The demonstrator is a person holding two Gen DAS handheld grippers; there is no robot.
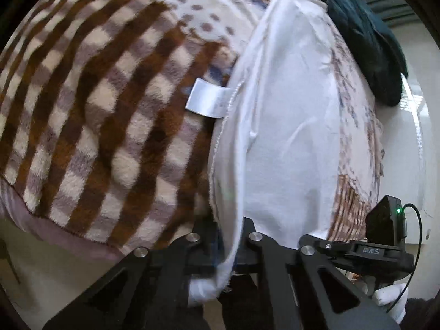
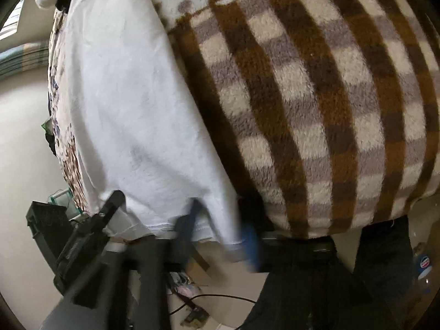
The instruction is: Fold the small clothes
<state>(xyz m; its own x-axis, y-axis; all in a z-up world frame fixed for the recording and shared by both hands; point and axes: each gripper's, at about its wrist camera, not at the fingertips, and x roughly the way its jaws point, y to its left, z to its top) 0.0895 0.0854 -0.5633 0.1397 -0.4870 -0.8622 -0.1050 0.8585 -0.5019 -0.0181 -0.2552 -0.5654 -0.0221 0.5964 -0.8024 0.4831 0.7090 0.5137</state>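
A white garment (image 1: 288,123) with a white label (image 1: 206,101) on its seam lies stretched over a brown plaid fleece blanket (image 1: 96,110). My left gripper (image 1: 228,236) is shut on its near edge, and the cloth runs up from between the black fingers. In the right wrist view the same white garment (image 2: 123,110) lies left of the plaid blanket (image 2: 316,110). My right gripper (image 2: 220,233), blurred, has the hem between its blue-padded fingers (image 2: 251,247) and looks shut on it. The other gripper's black body (image 2: 77,236) sits beside it on the left.
A dark teal garment (image 1: 365,41) lies at the far right of the blanket. A brown and blue printed cloth (image 1: 354,126) shows along the white garment's far edge. A gloved hand (image 1: 390,299), dark trousers (image 2: 330,288), a bottle (image 2: 423,266) and a floor cable (image 2: 220,298) are below.
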